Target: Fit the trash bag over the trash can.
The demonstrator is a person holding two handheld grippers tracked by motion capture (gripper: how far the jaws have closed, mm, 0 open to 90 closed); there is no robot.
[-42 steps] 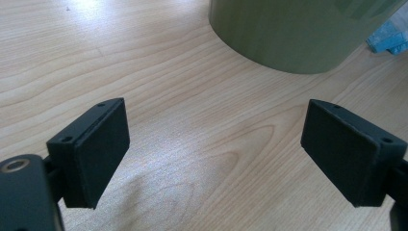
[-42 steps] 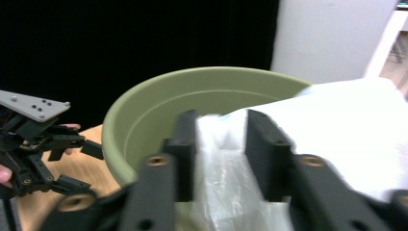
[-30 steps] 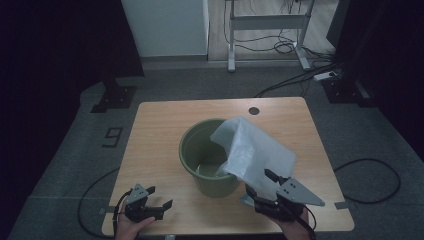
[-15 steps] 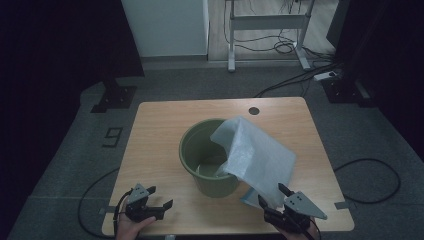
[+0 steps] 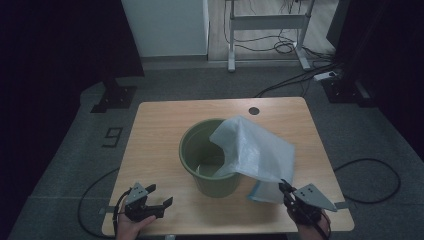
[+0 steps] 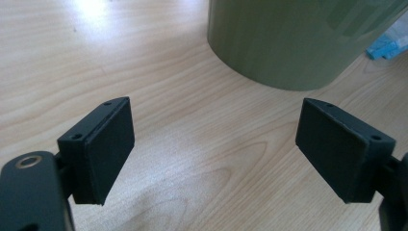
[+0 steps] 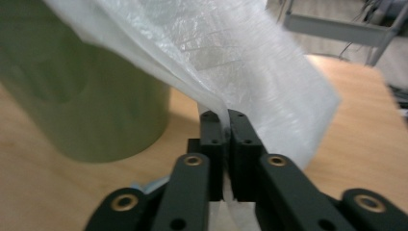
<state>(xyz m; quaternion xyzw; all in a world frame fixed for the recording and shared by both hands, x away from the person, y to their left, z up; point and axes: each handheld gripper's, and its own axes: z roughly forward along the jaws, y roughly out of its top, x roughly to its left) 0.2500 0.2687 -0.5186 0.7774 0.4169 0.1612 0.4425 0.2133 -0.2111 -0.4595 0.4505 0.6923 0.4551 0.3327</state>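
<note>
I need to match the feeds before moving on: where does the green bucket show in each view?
High view: green bucket at table centre, under the plastic bag.
Left gripper view: bucket wall at top right.
Right gripper view: bucket at left, behind the bag.
Shared landmark: the wooden table.

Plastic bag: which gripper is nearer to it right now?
Right. The right gripper is shut on the plastic bag at its lower edge; the left gripper sits open, left of the green bucket.
</note>
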